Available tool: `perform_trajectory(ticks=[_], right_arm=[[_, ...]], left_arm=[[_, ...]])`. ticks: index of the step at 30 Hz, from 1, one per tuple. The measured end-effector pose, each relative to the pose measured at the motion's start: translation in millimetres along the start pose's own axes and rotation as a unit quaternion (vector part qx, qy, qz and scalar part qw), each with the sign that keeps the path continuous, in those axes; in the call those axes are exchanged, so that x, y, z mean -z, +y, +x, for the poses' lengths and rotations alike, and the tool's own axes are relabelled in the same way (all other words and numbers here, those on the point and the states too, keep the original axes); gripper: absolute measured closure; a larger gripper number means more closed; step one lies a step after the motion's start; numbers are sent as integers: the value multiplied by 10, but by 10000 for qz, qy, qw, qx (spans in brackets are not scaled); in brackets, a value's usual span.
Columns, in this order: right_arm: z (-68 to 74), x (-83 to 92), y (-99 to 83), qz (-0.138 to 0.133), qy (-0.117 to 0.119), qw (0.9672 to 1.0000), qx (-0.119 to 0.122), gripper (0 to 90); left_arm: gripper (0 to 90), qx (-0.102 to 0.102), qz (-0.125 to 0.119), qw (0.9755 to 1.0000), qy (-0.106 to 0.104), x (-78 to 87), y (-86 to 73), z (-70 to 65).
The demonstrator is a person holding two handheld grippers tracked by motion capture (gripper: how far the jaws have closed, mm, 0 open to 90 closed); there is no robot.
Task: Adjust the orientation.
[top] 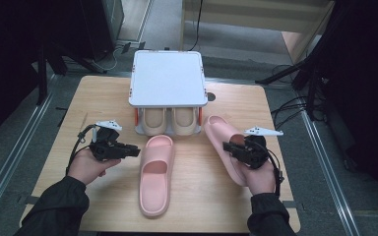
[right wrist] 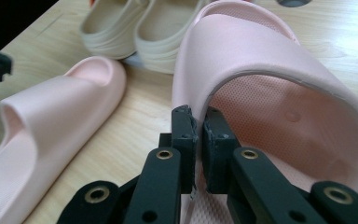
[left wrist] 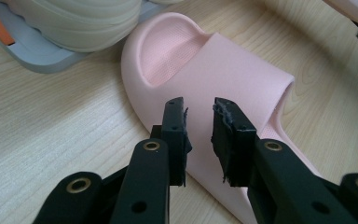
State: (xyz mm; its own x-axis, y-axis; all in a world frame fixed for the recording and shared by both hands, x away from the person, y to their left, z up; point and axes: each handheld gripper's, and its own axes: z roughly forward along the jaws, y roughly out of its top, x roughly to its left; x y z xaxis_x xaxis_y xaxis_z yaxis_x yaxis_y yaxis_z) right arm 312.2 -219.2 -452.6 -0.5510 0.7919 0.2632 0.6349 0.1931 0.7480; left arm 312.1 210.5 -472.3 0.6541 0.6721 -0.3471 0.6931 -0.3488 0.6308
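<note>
No readable text, label, brand, number or sign is showing anywhere on the slippers, the rack or the table.

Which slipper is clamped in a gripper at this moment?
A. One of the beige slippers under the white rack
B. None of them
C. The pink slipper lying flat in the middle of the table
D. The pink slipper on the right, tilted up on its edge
D: the right gripper has its jaws pinched on the side wall of the right pink slipper, which sits tilted in the high view, while the left gripper is open beside the middle pink slipper.
</note>
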Motion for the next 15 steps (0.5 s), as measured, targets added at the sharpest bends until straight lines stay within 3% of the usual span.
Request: perform_trajectory(ticks=[15], right_arm=[[349, -24, -154, 199, 193, 9993, 266, 857]], left_arm=[[722, -16, 41, 10000, -49, -37, 16, -6]])
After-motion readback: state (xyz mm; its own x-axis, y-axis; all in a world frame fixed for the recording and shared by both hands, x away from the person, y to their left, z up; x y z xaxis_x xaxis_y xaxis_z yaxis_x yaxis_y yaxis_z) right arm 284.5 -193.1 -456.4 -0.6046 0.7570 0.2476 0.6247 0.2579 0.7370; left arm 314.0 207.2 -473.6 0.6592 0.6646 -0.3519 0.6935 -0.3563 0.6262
